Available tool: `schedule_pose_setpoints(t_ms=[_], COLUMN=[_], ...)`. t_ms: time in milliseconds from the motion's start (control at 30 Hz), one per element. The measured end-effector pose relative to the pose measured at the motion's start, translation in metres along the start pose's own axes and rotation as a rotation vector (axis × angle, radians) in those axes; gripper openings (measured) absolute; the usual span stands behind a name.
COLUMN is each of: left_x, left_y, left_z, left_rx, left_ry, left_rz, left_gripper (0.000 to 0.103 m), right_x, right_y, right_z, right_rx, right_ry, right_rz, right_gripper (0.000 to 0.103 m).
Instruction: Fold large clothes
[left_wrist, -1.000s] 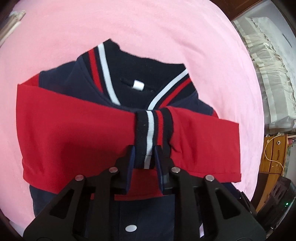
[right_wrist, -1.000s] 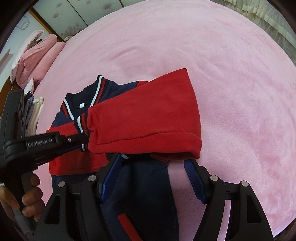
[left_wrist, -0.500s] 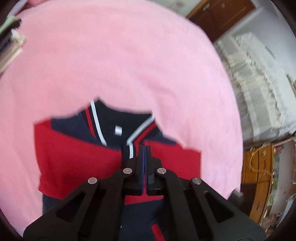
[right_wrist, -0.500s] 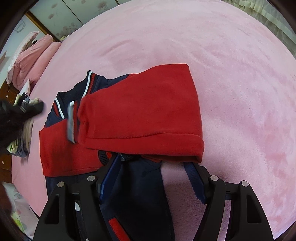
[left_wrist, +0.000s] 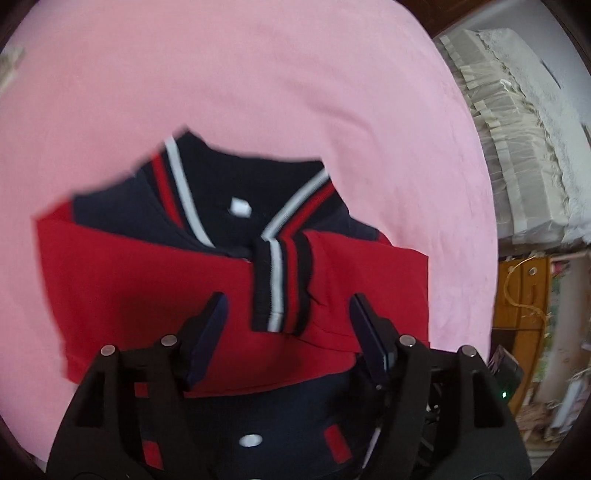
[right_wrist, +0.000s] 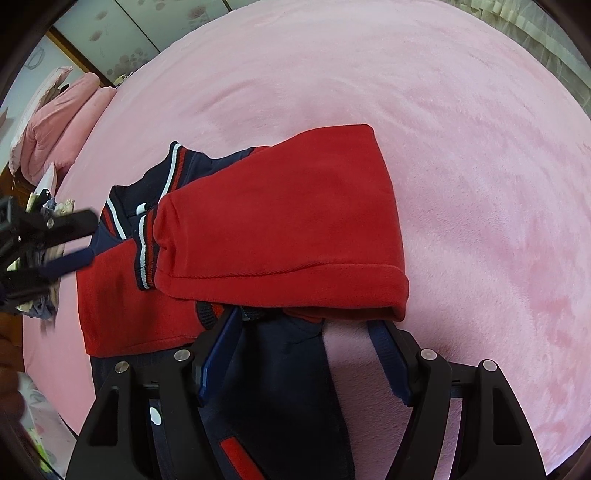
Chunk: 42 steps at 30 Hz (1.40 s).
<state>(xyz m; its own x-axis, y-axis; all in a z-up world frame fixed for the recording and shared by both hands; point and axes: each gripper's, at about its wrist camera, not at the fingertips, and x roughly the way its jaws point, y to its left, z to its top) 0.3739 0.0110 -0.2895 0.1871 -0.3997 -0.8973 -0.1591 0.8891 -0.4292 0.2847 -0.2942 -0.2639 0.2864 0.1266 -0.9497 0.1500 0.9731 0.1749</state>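
Left wrist view shows my left gripper (left_wrist: 286, 314) with its jaws opening and nothing pinched between them; the striped knit cuff (left_wrist: 282, 284) lies flat just beyond the tips. The navy-and-red fleece varsity jacket (right_wrist: 280, 225) rests on the pink plush blanket (right_wrist: 461, 147), both sleeves crossed over the chest. It looks soft, thick and floppy; I judge the hem best for gripping. My right gripper (right_wrist: 306, 332) hovers spread apart, empty, over the near right edge.
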Motion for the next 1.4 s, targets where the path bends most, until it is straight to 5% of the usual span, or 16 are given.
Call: schedule_pose_setpoints(t_ms=[233,433,800,967,1133,1400], left_x=[0.053,0.063,-0.027,-0.056,-0.076,-0.04], left_y=[-0.009,-0.032,-0.042,-0.024,0.031,0.111], left_z=[-0.005,-0.019,-0.006,-0.009,-0.019,-0.046], left_rx=[-0.018,0.085,0.087,0.062,-0.02,-0.299], left_ry=[-0.014,-0.076,-0.259,-0.286,-0.249,-0.103], left_rz=[0.132,0.175,0.082,0.129,0.224,0.3], left_gripper=[0.062,0.008,0.007,0.007,0.007,0.009], right_x=[0.002,0.003,0.007,0.008,0.01,0.011], right_y=[-0.001,-0.002,-0.004,-0.004,-0.003,0.0], right_z=[0.003,0.005,0.005,0.006,0.005,0.002], right_rx=[0.003,0.008,0.012,0.009,0.0,-0.038], right_ry=[0.016,0.016,0.021,0.022,0.023,0.046], right_rz=[0.003,0.004,0.0,-0.004,-0.008,-0.03], right_gripper=[0.072,0.072,0.072,0.072,0.072,0.073])
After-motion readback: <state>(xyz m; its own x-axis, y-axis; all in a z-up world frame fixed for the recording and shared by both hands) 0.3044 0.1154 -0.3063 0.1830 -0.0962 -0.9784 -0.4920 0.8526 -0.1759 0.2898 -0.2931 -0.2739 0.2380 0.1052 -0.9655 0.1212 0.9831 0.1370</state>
